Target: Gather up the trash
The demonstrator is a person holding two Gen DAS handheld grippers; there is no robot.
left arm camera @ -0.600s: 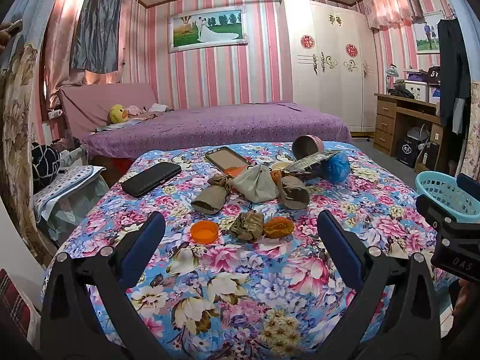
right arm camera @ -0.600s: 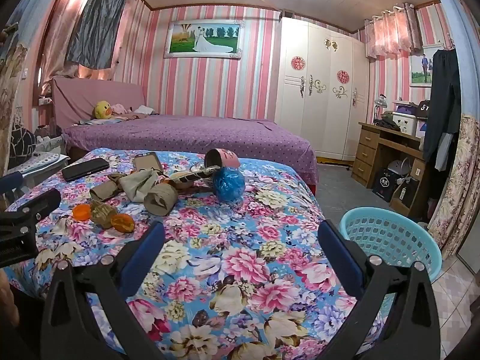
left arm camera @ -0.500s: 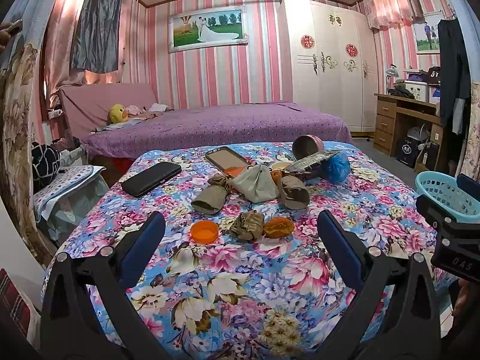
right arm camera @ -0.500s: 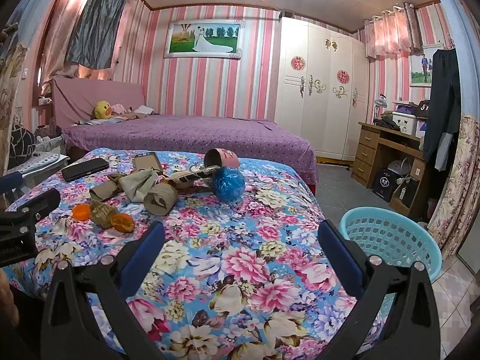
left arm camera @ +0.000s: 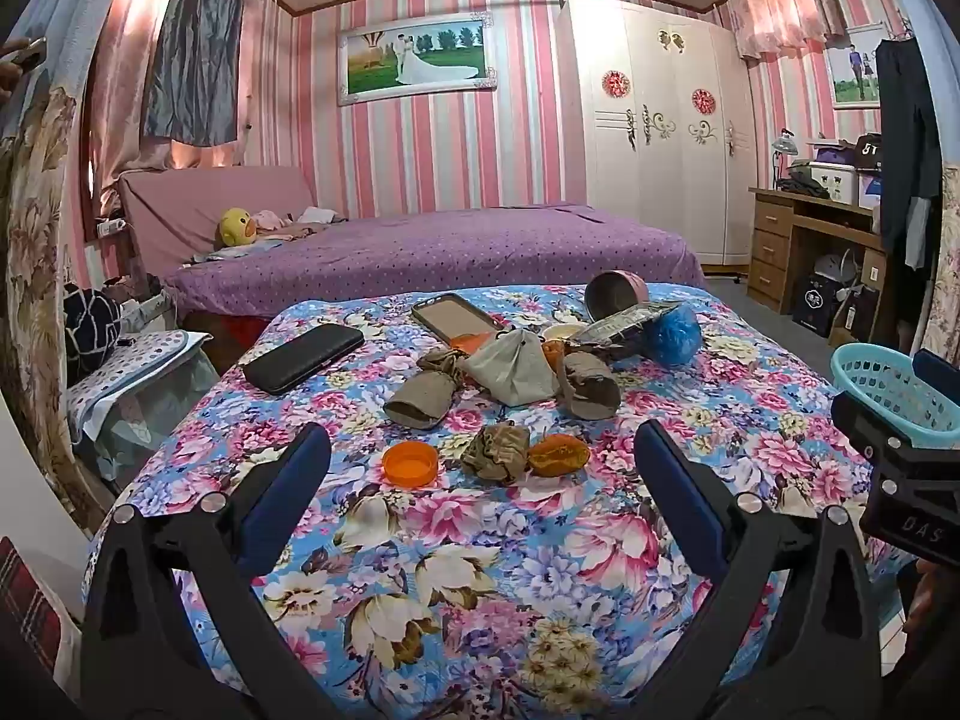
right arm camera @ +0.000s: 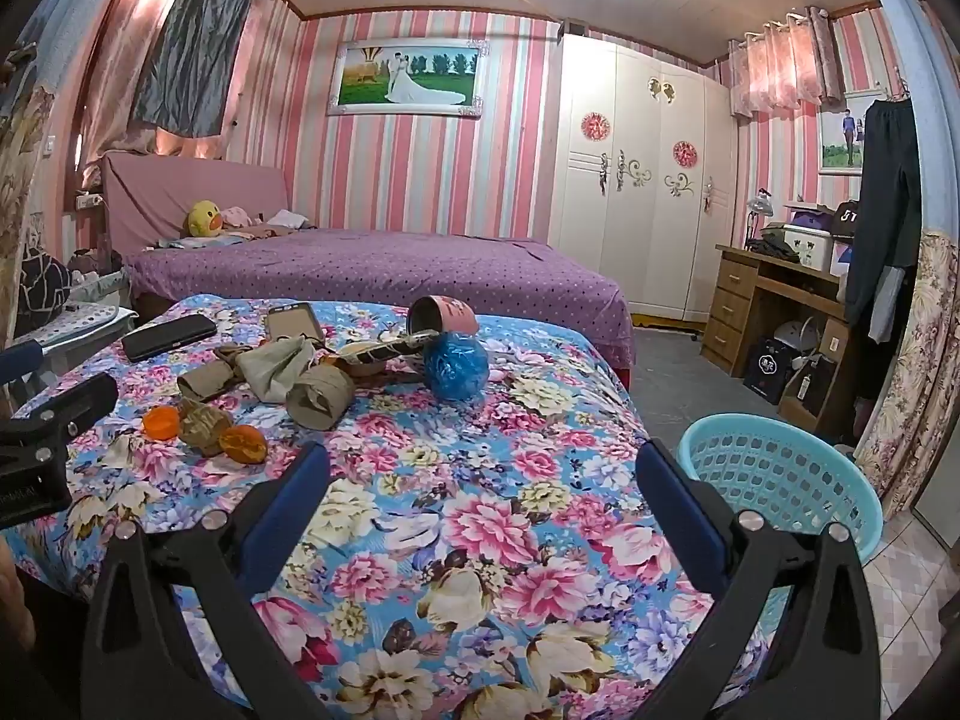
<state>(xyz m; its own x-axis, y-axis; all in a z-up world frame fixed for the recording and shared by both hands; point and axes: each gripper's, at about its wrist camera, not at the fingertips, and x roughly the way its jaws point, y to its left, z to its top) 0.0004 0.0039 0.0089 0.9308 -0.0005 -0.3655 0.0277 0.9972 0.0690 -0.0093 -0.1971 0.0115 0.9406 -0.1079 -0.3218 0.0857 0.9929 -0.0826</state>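
Trash lies on the floral cloth (left arm camera: 480, 570): an orange cap (left arm camera: 410, 462), a crumpled brown wad (left arm camera: 497, 452), an orange peel (left arm camera: 558, 455), brown paper rolls (left arm camera: 422, 399), a grey crumpled bag (left arm camera: 517, 366), a foil wrapper (left arm camera: 624, 333), a blue plastic ball (left arm camera: 677, 333) and a tipped pink cup (left arm camera: 613, 294). The same pile shows in the right wrist view, with the blue ball (right arm camera: 456, 366) nearest. My left gripper (left arm camera: 480, 480) is open and empty, just short of the cap and wad. My right gripper (right arm camera: 480, 483) is open and empty over bare cloth. A turquoise basket (right arm camera: 780, 474) stands on the floor at right.
A black phone (left arm camera: 303, 357) and a phone case (left arm camera: 453, 318) lie on the cloth behind the trash. A purple bed (left arm camera: 432, 252) stands beyond, a wooden desk (right arm camera: 774, 294) at right, a wardrobe (right arm camera: 642, 192) at the back.
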